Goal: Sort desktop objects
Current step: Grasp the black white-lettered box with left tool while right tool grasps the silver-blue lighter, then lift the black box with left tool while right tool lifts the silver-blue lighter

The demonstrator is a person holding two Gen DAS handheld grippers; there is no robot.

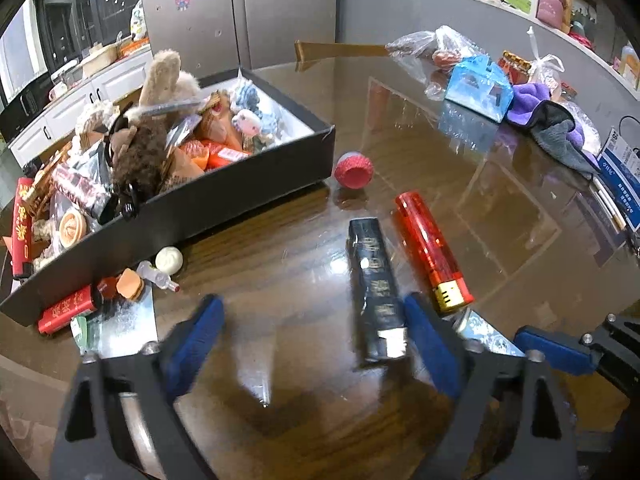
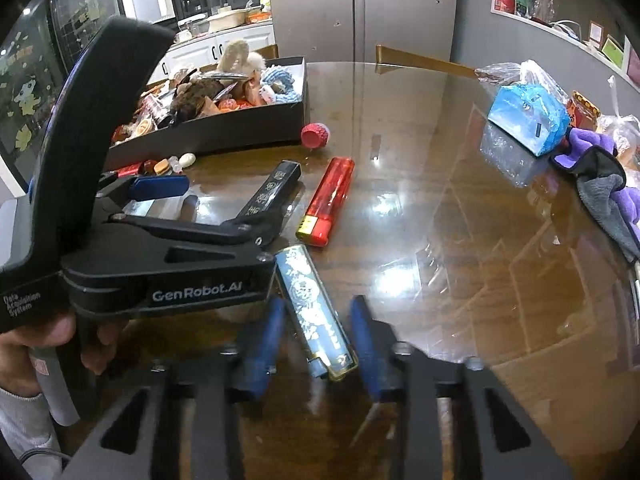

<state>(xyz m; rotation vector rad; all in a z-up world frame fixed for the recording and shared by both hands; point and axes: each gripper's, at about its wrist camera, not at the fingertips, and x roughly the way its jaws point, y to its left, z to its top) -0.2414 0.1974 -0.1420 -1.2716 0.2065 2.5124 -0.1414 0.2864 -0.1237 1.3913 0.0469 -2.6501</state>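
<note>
My left gripper (image 1: 314,312) hangs low over the brown table with its blue pads wide apart. A black lighter (image 1: 374,280) lies between them, close against the right pad, with a wide gap to the left pad. A red lighter (image 1: 430,252) lies just right of it. In the right wrist view my right gripper (image 2: 318,312) straddles a blue-and-white patterned lighter (image 2: 314,312); narrow gaps show on both sides of it. The left gripper (image 2: 208,208) is beside it, over the black lighter (image 2: 272,192), next to the red lighter (image 2: 330,200).
A black box (image 1: 240,196) full of plush toys and trinkets stands at the left, with a red ball (image 1: 354,170) by its corner and small items such as a white bun (image 1: 169,260) along its front. A blue gift box (image 1: 478,88), purple cloth (image 1: 536,100) and plastic bags crowd the right edge.
</note>
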